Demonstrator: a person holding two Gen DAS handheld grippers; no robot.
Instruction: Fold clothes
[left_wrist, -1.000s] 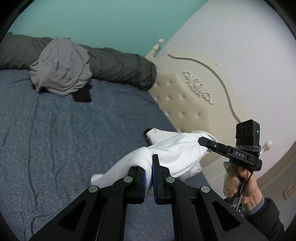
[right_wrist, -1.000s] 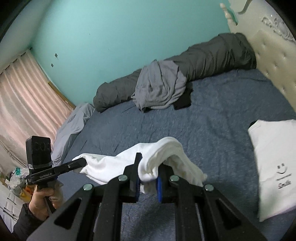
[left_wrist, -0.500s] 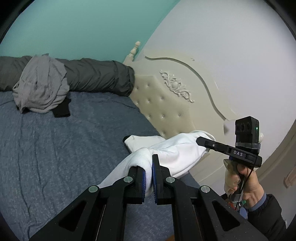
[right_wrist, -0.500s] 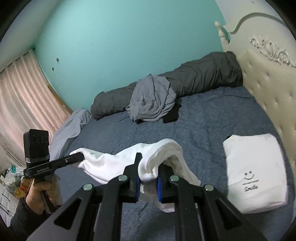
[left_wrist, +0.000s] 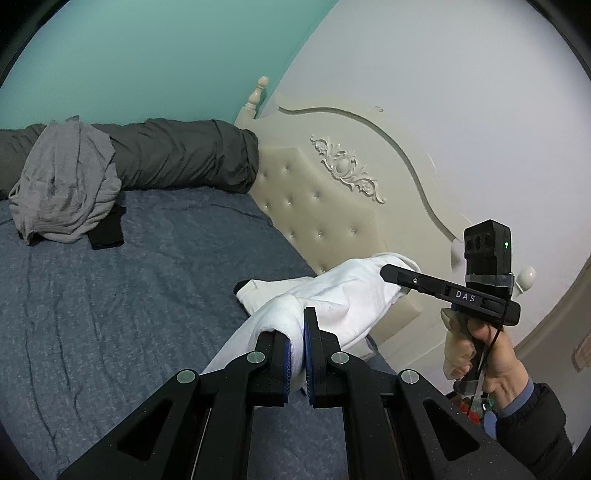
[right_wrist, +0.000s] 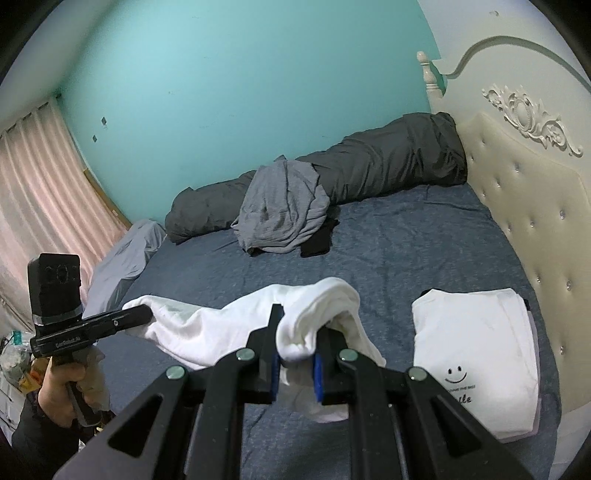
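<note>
A white garment (left_wrist: 343, 295) hangs bunched between both grippers, above the blue-grey bed sheet (left_wrist: 110, 302). My left gripper (left_wrist: 296, 345) is shut on one bunch of it. In the same view my right gripper (left_wrist: 388, 270) comes in from the right, its tip buried in the cloth and a hand on its handle. In the right wrist view my right gripper (right_wrist: 297, 349) is shut on a thick roll of the white garment (right_wrist: 207, 328). The left gripper (right_wrist: 147, 314) pinches the far left end. The cloth sags between them, its lower folds hidden behind the fingers.
A folded white shirt with a smiley print (right_wrist: 476, 354) lies by the cream tufted headboard (right_wrist: 535, 206). A crumpled grey garment (right_wrist: 284, 210) and a small black item (right_wrist: 317, 240) sit beside a dark rolled duvet (right_wrist: 388, 162) at the far side. A pink curtain (right_wrist: 40, 192) hangs at the left.
Both grippers have risen and drawn back from the bed, carrying the white garment with them. More of the headboard and wall shows now. Both grips look unchanged.
</note>
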